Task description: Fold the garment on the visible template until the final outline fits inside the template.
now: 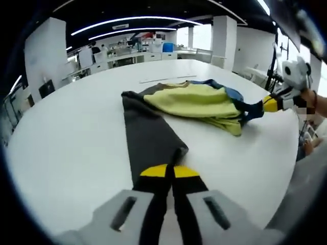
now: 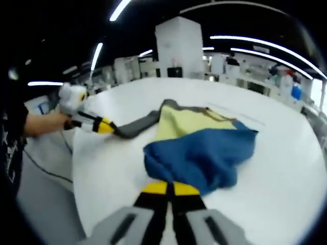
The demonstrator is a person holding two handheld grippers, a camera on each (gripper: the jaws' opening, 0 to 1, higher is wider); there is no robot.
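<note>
1. Garment (image 1: 194, 102) of grey, yellow and blue cloth lies rumpled on the white table (image 1: 71, 138).
2. Left tool (image 1: 169, 171) is clenched on the grey end of the cloth.
3. Right tool (image 2: 170, 188) is clenched on the blue edge.

The left gripper (image 1: 170, 172) is lying low, its 2 yellow-tipped jaws pressed together and pinching fabric. The right gripper (image 2: 170, 188) is doing likewise on its side, jaws closed. A bare forearm (image 2: 43, 124) is reaching in behind the left gripper.
</note>
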